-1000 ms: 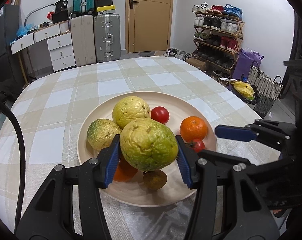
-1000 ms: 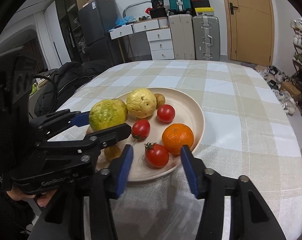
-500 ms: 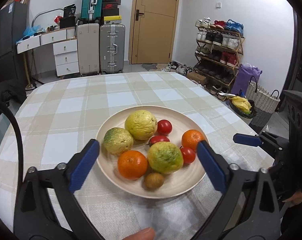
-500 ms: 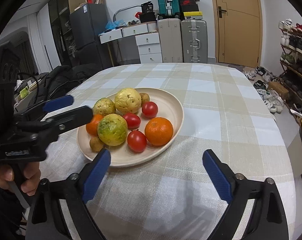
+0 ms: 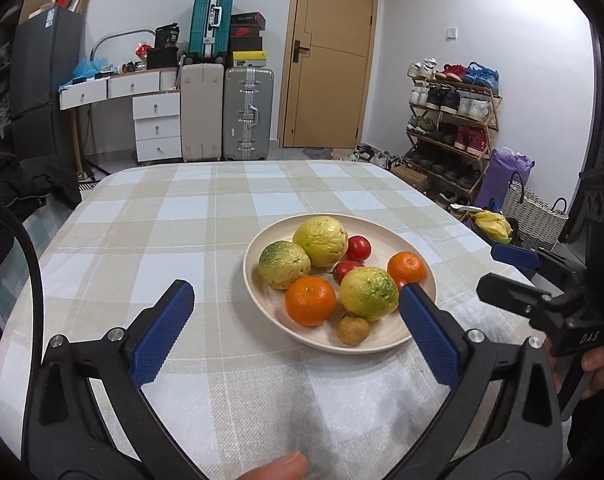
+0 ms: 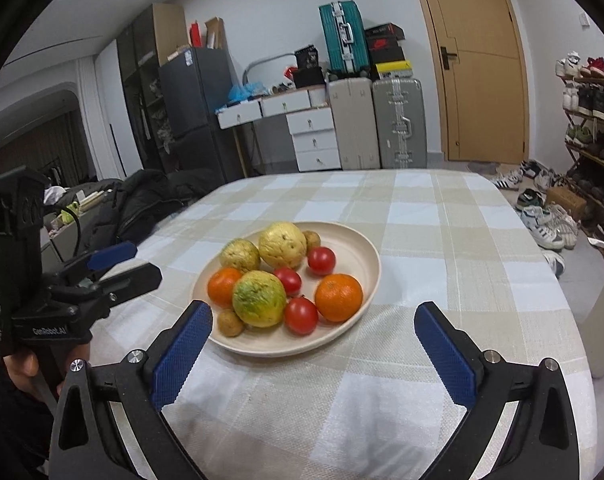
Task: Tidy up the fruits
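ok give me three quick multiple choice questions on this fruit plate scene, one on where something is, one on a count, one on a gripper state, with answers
1. Where does the small brown fruit nearest the grippers lie?
A. on the tablecloth beside the plate
B. on the plate, near its front rim
C. between the left gripper's fingers

2. How many oranges are on the plate?
A. one
B. two
C. four

3. What is the state of the right gripper?
A. open, holding nothing
B. shut on a tomato
C. shut on the plate's rim

Answers:
1 B: the brown fruit sits inside the rim, in front of the green-yellow fruit.
2 B: one orange lies at the front left and another orange at the right.
3 A: its blue pads stand wide apart over bare tablecloth, short of the plate.
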